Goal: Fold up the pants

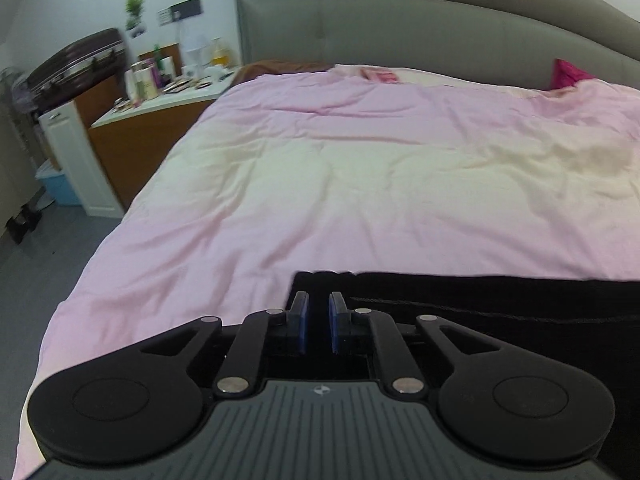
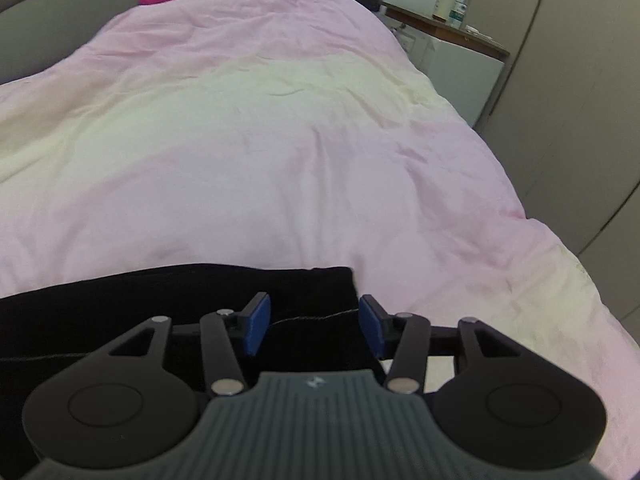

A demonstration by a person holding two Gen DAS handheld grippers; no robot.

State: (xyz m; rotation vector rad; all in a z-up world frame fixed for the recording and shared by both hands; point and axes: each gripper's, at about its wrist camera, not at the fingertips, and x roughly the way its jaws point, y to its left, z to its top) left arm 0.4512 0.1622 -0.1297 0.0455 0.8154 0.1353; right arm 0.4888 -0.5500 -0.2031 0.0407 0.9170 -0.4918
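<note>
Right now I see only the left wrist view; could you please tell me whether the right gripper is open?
Observer: Yes, the right gripper is open, with nothing pinched.
Operator: Where do the pants end on that side?
Observer: The pants end right below it; their side edge lies just inside its right pad.
Operator: What stands beyond that side of the bed?
Observer: A nightstand with bottles on top.

Left gripper (image 1: 318, 322) angled downward, blue pads nearly together with a thin gap, right gripper (image 2: 315, 326) angled downward, jaws parted about halfway, nothing clamped
</note>
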